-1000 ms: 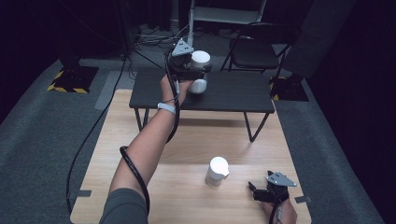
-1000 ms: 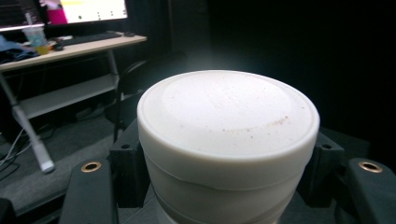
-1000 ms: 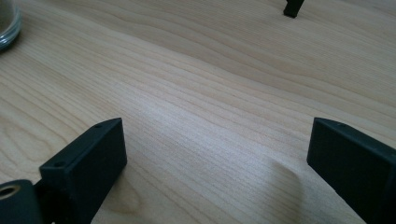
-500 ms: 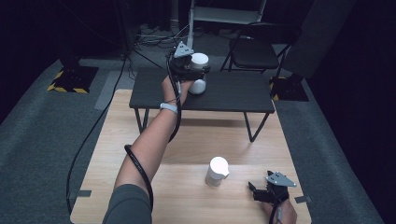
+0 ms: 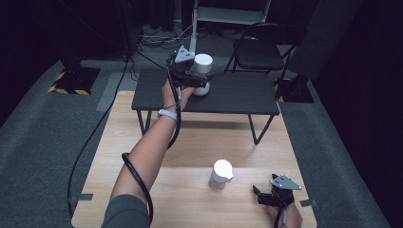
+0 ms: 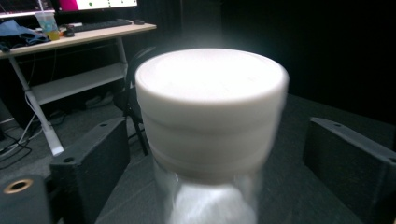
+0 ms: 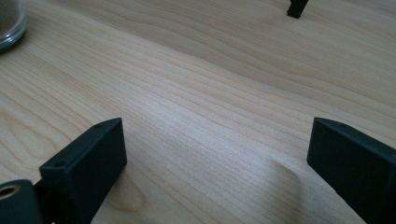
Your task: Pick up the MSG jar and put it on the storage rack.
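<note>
On dark side table (image 5: 247,92), white-capped jar (image 5: 203,71) stands upright, between left gripper (image 5: 192,78) jaws. Jaws just opened, pads clear of jar both sides in left gripper view (image 6: 212,116) — no grip. Risk: pulling back crooked, jaw clips jar, tall narrow body tips off smooth top. Jar: matte white cap, round, ridged; clear body below. Second jar (image 5: 221,174) on pale wood table (image 5: 142,142), grain showing. Right gripper (image 5: 266,197) resting there, jaws wide, empty.
</note>
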{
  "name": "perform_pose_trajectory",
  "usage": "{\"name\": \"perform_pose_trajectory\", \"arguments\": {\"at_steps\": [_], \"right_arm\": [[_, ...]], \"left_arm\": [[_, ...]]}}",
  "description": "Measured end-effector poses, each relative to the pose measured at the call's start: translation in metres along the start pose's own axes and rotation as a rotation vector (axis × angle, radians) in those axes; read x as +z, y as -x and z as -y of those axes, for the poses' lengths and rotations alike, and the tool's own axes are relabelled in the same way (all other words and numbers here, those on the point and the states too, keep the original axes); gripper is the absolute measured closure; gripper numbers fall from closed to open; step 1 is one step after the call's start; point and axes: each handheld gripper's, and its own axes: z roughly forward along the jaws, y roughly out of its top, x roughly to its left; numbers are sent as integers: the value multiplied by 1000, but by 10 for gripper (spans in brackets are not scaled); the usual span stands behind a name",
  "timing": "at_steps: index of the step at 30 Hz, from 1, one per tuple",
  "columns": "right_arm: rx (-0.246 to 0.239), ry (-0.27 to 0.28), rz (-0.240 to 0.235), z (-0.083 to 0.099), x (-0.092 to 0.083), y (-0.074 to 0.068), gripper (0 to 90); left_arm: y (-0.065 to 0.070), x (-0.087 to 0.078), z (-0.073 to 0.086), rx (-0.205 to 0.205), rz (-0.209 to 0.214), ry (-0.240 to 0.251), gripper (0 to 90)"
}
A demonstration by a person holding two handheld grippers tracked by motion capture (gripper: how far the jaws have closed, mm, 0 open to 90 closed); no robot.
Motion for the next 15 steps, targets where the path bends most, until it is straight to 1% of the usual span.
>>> {"name": "perform_pose_trajectory", "arguments": {"at_steps": [2, 5, 10, 13, 15], "right_arm": [[-2, 0, 1, 0, 0, 0, 44], [-1, 1, 1, 0, 0, 0, 44], [-1, 1, 1, 0, 0, 0, 44], [0, 1, 1, 0, 0, 0, 44], [2, 1, 0, 0, 0, 0, 44]], "left_arm": [[1, -9, 3, -3, 14, 4, 61], [6, -23, 8, 3, 22, 18, 60], [12, -51, 17, 11, 39, 38, 45], [18, -69, 21, 11, 29, 33, 45], [21, -80, 24, -3, 21, 25, 46]]}}
